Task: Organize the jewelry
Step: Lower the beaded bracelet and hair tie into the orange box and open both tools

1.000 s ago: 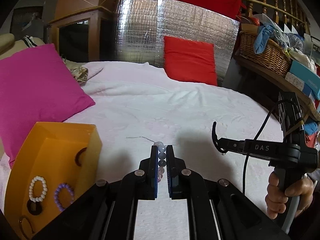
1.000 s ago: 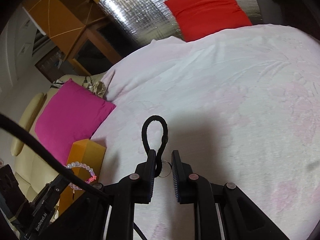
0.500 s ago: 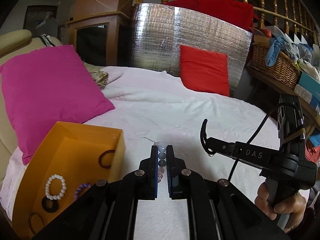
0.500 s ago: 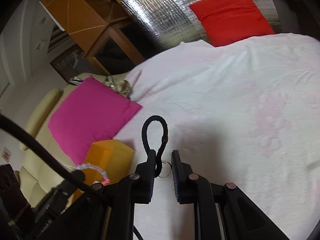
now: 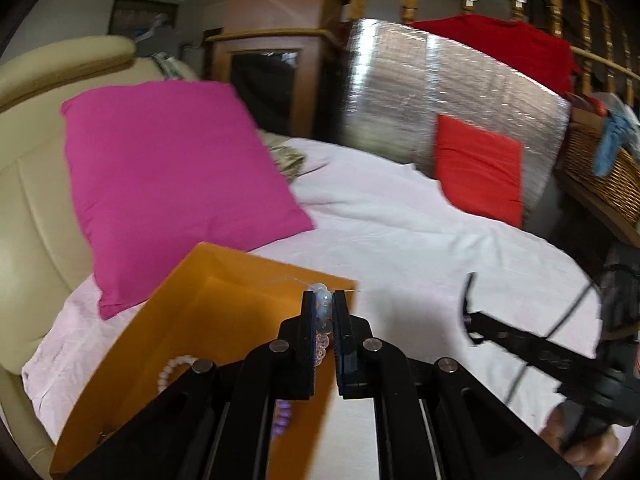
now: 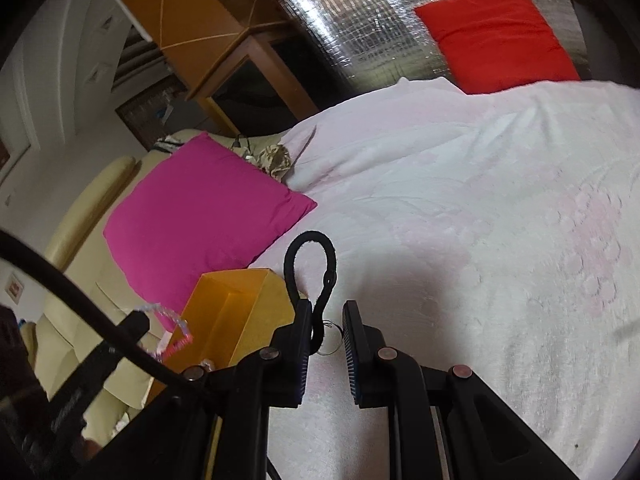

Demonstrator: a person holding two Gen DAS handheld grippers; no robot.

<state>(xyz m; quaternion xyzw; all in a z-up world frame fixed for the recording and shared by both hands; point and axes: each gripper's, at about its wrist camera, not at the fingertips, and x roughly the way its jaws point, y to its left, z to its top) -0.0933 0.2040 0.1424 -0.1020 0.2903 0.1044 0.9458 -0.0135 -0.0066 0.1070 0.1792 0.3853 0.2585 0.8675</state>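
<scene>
I hold the left gripper (image 5: 323, 316) clamped tight on a bracelet of clear and pale pink beads (image 5: 322, 312), and over the last second it has travelled across the pale pink bedspread (image 5: 420, 240) until its fingertips hang over the far rim of the open orange cardboard box (image 5: 240, 300); a second ago the box lay off to the left. A white bead bracelet (image 5: 172, 368) and a purple bead bracelet (image 5: 282, 420) already lie inside. The right gripper (image 6: 327, 326) stands narrow, with a black cord loop (image 6: 310, 264) caught against its left finger; whether both pads press it I cannot tell. My judgement: the beaded bracelet is almost placed for release.
</scene>
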